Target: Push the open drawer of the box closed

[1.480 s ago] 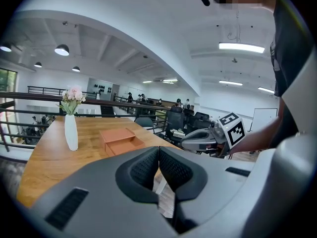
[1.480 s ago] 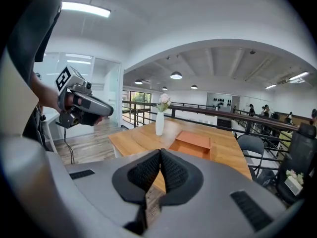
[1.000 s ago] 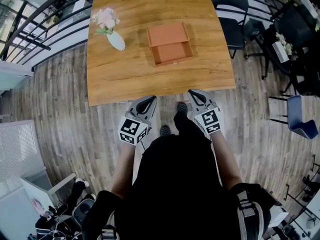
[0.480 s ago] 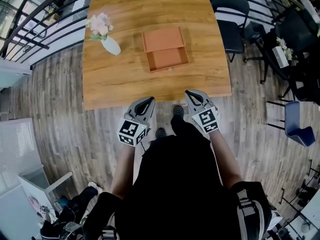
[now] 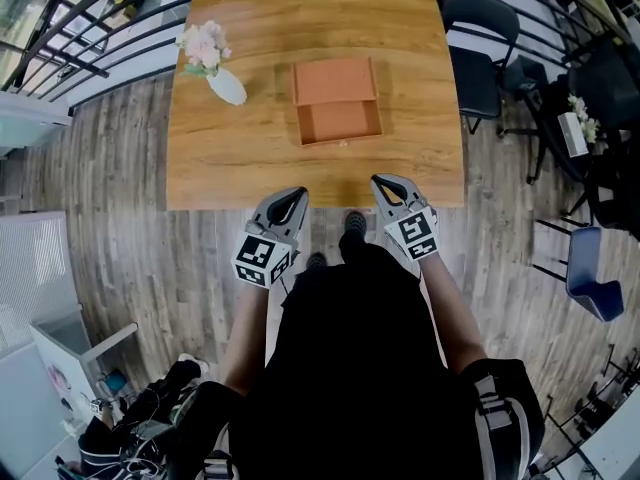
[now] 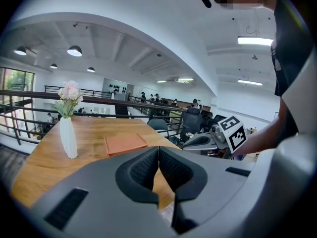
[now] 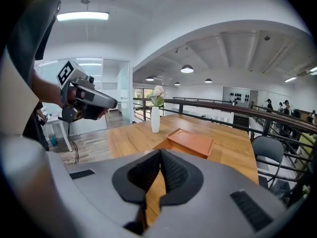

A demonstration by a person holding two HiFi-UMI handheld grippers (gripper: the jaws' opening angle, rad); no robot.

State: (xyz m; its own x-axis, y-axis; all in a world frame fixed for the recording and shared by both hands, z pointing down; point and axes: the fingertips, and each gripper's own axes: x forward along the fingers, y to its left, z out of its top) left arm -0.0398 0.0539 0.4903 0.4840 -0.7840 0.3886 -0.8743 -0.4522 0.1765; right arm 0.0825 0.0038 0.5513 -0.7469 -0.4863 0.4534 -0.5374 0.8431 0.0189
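Observation:
An orange-brown box point(image 5: 335, 80) lies in the middle of the wooden table point(image 5: 240, 158), its drawer point(image 5: 340, 121) pulled out toward me. The box also shows in the left gripper view point(image 6: 125, 144) and the right gripper view point(image 7: 190, 142). My left gripper point(image 5: 297, 193) and right gripper point(image 5: 378, 180) hover side by side at the table's near edge, well short of the drawer. Both are shut with nothing between the jaws; the pads meet in the left gripper view point(image 6: 158, 148) and the right gripper view point(image 7: 160, 152).
A white vase point(image 5: 228, 86) with pale pink flowers point(image 5: 203, 46) stands left of the box. Dark chairs point(image 5: 482, 38) are at the table's right side, a railing point(image 5: 80, 38) runs along the left, and a blue chair point(image 5: 590, 278) is on the floor at right.
Both grippers have come forward from over the floor to the table's near edge. The box and vase have not moved on the table.

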